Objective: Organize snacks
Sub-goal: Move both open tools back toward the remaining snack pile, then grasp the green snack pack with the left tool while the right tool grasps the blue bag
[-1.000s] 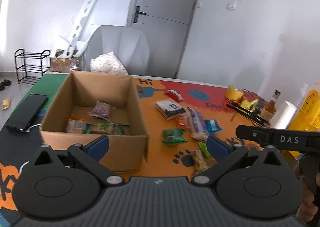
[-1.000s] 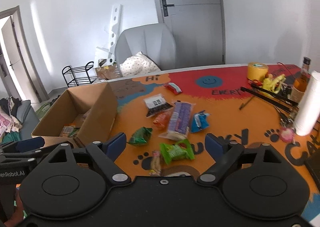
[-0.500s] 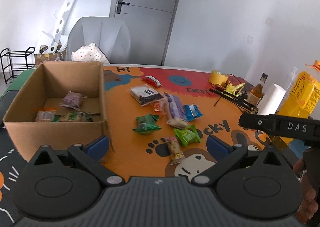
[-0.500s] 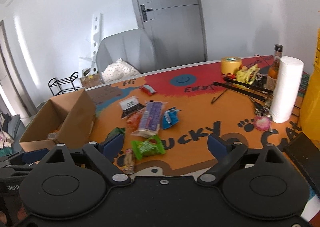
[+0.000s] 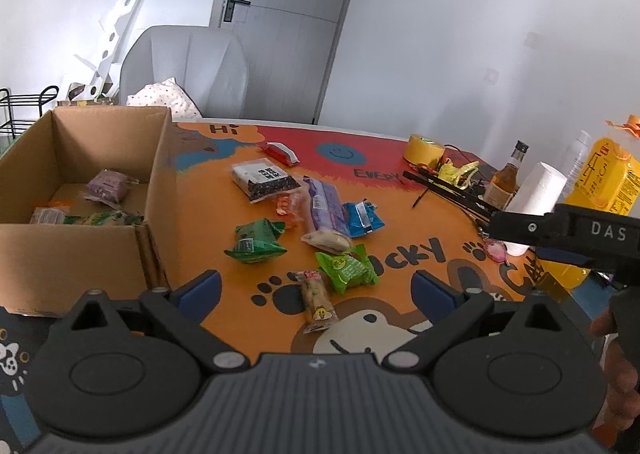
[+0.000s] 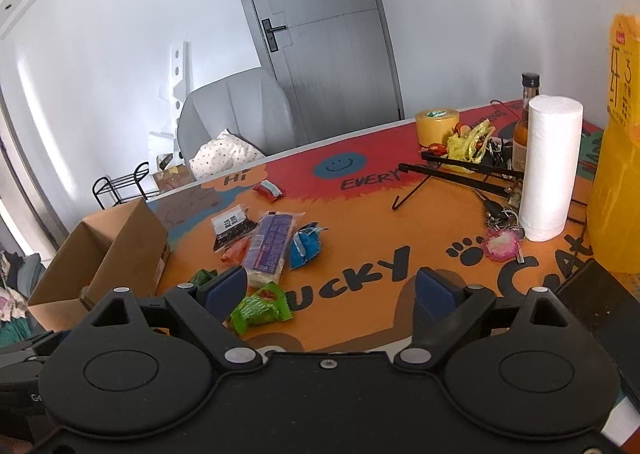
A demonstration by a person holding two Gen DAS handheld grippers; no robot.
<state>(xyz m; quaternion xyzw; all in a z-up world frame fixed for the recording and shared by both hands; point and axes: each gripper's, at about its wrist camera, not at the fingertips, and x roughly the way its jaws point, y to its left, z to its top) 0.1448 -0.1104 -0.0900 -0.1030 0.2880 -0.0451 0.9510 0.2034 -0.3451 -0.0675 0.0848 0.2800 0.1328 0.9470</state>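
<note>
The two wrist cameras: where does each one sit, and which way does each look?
Left wrist: on the left gripper, facing the cardboard box and scattered snacks; its open fingers, the right gripper and a hand show.
Right wrist: on the right gripper, facing the table's right part, paper roll; open fingers show.
Shared: light green packet, box.

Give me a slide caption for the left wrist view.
Open left tongs face snacks scattered beside a cardboard box.

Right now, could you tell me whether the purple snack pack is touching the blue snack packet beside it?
Touching. In the left wrist view the purple snack pack lies edge to edge with the blue snack packet, no mat showing between them.
</note>
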